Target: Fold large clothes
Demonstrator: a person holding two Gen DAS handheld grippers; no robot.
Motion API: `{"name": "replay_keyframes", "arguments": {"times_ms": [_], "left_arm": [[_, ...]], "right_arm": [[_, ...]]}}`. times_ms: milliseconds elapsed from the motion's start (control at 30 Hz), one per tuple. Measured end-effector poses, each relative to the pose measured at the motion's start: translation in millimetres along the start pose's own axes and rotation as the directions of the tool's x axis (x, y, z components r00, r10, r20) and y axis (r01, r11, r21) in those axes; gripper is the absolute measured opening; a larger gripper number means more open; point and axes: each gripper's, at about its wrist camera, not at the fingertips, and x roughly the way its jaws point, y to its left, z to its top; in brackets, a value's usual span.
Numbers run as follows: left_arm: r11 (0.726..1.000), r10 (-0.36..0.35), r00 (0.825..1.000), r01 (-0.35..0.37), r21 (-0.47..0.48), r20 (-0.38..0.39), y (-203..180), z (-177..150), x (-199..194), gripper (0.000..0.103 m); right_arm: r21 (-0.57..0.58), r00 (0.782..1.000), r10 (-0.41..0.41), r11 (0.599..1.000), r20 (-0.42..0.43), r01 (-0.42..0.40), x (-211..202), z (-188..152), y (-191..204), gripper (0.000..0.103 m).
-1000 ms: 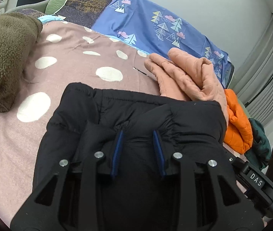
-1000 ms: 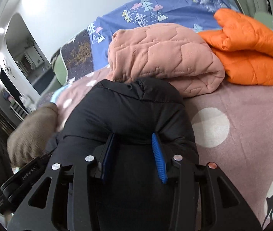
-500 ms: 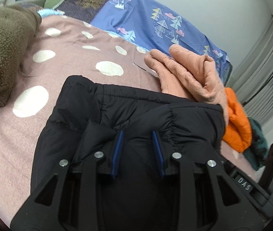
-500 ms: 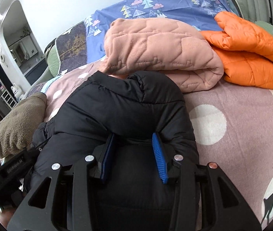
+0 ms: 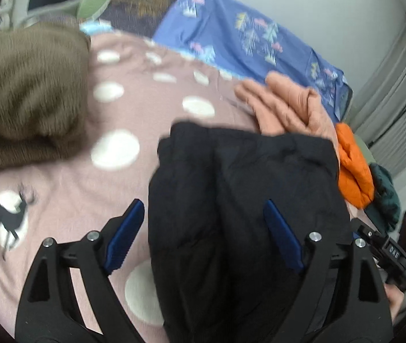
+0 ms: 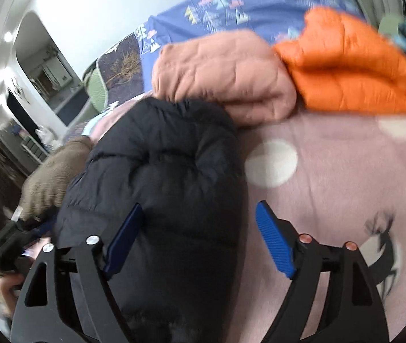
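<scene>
Left wrist view, nearest: left gripper (image 5: 203, 225) has its blue pads spread wide; the black puffer jacket (image 5: 246, 188) lies between and beneath them, gripped by neither.
Right wrist view, nearest: right gripper (image 6: 200, 237) is likewise spread wide; its left pad lies against the jacket's bulk, its right pad is over bare blanket.
Task item position: black puffer jacket (image 6: 160, 171) sits as a folded mound on the pink dotted blanket (image 5: 60, 177), just beside the folded garments further back.
Step in hand (judgement): the bundle appears set down and let go; what is left is to draw both tools clear.
Doing it well (judgement): pull straight back and slightly up so the pads do not drag slick puffy fabric and spring the fold open; check that the top layer stays put.
Middle distance: brown fleece bundle (image 5: 25, 91) is to the left, apart from the jacket; peach quilted garment (image 6: 226, 77) touches the jacket's far edge.
Farther: orange puffer (image 6: 348, 71) lies against the peach one; blue tree-print sheet (image 5: 231, 37) is behind.
Hidden or unclear: motion blur in both views; the jacket's near edge is cut off below the frame; sleeves and fold lines are not readable in the black fabric.
</scene>
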Motion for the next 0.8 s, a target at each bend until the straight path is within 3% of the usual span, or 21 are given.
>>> {"name": "replay_keyframes", "arguments": {"times_ms": [200,333,533,600,633,667,700,733,800], "left_arm": [[0.99,-0.129,0.987,0.122,-0.076,-0.096,22,-13,20,0.092],[0.971,-0.209,0.968,0.188,-0.149,-0.14,37,-21,39,0.099],[0.967,-0.23,0.966,0.213,-0.141,-0.12,36,-29,43,0.1],[0.968,-0.232,0.965,0.218,-0.122,-0.12,30,-31,45,0.099],[0.964,-0.252,0.959,0.237,-0.117,-0.127,26,-32,46,0.094],[0.951,-0.296,0.945,0.279,-0.131,-0.138,24,-32,48,0.079],[0.928,-0.36,0.92,0.335,-0.165,-0.154,22,-35,51,0.074],[0.919,-0.382,0.909,0.354,-0.176,-0.164,19,-37,54,0.071],[0.932,-0.356,0.921,0.336,-0.136,-0.157,14,-39,54,0.065]], "right_arm": [[0.112,0.981,0.173,0.98,-0.092,-0.163,13,-6,-20,0.086],[0.111,0.972,0.194,0.977,-0.131,-0.18,25,-13,-22,0.098],[0.127,0.964,0.233,0.968,-0.128,-0.217,36,-16,-22,0.102],[0.136,0.951,0.275,0.957,-0.139,-0.257,41,-18,-14,0.101],[0.143,0.94,0.307,0.947,-0.149,-0.286,43,-20,-11,0.094],[0.155,0.926,0.339,0.936,-0.165,-0.315,48,-21,-5,0.093],[0.142,0.931,0.327,0.941,-0.16,-0.306,48,-23,0,0.092],[0.111,0.942,0.3,0.952,-0.149,-0.286,47,-24,5,0.087],[0.106,0.946,0.295,0.953,-0.133,-0.282,43,-25,7,0.073]]}}
